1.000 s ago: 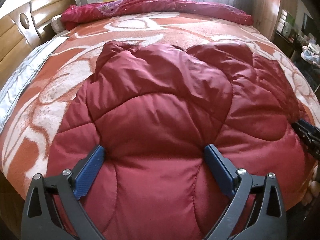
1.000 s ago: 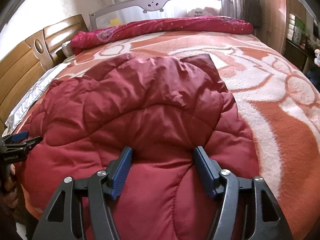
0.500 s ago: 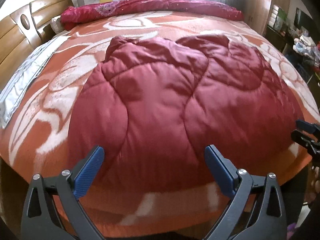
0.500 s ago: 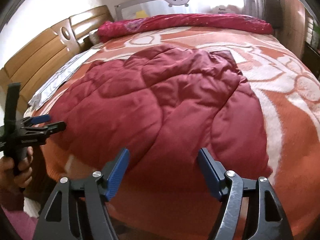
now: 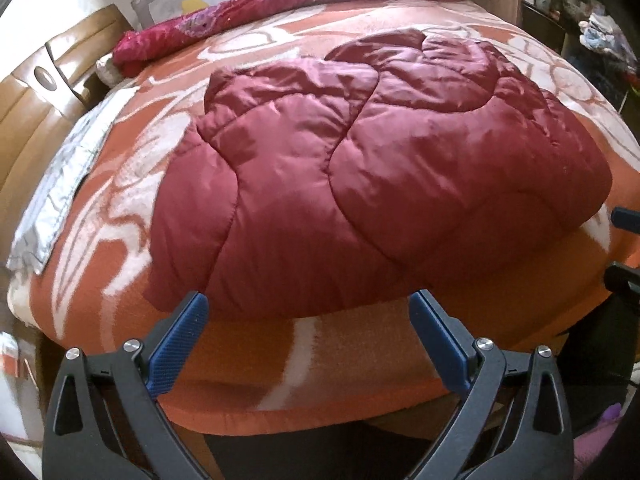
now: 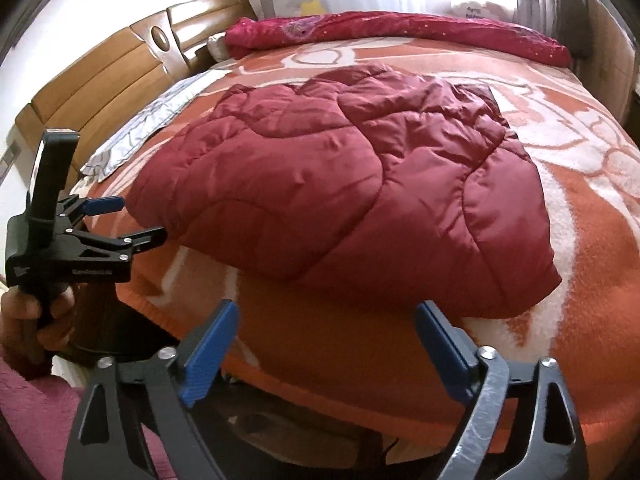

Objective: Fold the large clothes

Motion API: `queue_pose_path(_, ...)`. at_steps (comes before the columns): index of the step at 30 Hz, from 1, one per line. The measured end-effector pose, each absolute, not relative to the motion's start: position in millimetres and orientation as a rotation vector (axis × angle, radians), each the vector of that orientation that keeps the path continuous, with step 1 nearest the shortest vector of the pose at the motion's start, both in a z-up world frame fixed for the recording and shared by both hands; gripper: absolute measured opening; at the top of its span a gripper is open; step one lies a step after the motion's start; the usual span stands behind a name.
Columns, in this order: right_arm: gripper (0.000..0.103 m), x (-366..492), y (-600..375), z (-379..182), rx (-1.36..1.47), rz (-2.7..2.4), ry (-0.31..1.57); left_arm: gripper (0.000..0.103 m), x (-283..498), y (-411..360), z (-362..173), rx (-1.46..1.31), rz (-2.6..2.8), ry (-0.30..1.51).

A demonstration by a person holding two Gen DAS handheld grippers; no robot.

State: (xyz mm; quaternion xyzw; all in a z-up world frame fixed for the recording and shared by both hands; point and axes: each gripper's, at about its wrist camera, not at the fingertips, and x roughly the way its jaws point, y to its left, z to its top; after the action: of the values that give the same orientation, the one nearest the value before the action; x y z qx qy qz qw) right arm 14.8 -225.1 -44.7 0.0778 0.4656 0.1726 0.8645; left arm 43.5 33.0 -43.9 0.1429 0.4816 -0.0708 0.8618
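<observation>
Though the coat (image 5: 360, 184) is bulky, it looks light: a quilted, padded maroon garment with a sheen that suggests slick shell fabric, lying in a rough folded heap on the bed (image 5: 360, 364), near the foot edge and just beyond both tools. The left tongs (image 5: 304, 340) stand wide apart and hold nothing, hovering over the blanket edge short of the coat's near hem. The right tongs (image 6: 326, 354) are likewise spread and empty, just off the bed's edge; in the right view the left tool is seen from the side with its fingers parted. I judge the padding soft and springy, so a fold will tend to puff back up and needs pressing down. The smooth shell may slide between the pads, so a deep bite on a stitched seam or on the thicker hem should hold better than a pinch of a puffy panel. The near corners, one for each tool, seem the natural holds. A red quilt (image 6: 400, 30) lies rolled along the far side by the rail.
</observation>
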Motion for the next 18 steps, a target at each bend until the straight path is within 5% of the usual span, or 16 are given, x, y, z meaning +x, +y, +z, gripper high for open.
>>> queue_pose_path(6, 0.102, 12.0, -224.7, -10.1, 0.117, 0.374, 0.918, 0.101, 37.2, 30.3, -7.9, 0.343, -0.141, 0.935)
queue_pose_path(18, 0.102, 22.2, -217.5, -6.5, 0.107, 0.378, 0.914, 0.101, 44.8, 25.1, -9.1, 0.3, -0.151, 0.959)
